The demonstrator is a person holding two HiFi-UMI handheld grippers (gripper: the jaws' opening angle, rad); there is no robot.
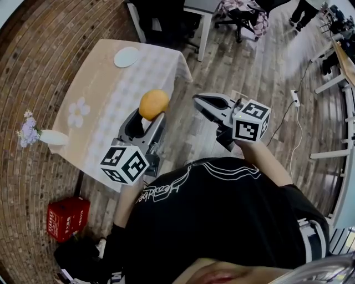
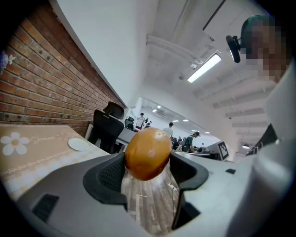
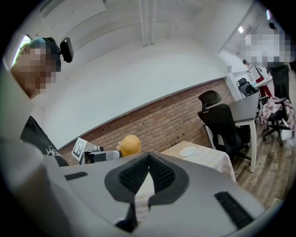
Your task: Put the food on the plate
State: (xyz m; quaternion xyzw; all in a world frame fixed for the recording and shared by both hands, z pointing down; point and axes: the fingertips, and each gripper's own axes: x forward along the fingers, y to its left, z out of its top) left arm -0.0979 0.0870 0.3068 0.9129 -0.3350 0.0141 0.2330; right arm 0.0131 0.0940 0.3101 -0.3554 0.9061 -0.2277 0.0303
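Note:
My left gripper (image 1: 151,114) is shut on an orange-brown round bun (image 1: 153,104), held in the air above the near right part of the table (image 1: 100,111). The same bun (image 2: 147,153) fills the space between the jaws in the left gripper view. A small white plate (image 1: 127,56) lies at the table's far end, also seen as the plate (image 2: 78,144) and the plate (image 3: 188,151). My right gripper (image 1: 201,101) hangs over the wooden floor to the right of the table, shut with nothing between its pads (image 3: 149,173). The bun (image 3: 129,145) shows beyond it.
A white vase with purple flowers (image 1: 41,136) stands at the table's left edge. A red crate (image 1: 67,218) sits on the floor near the table's front corner. Black office chairs (image 1: 244,16) and a white desk (image 1: 202,14) stand beyond the table.

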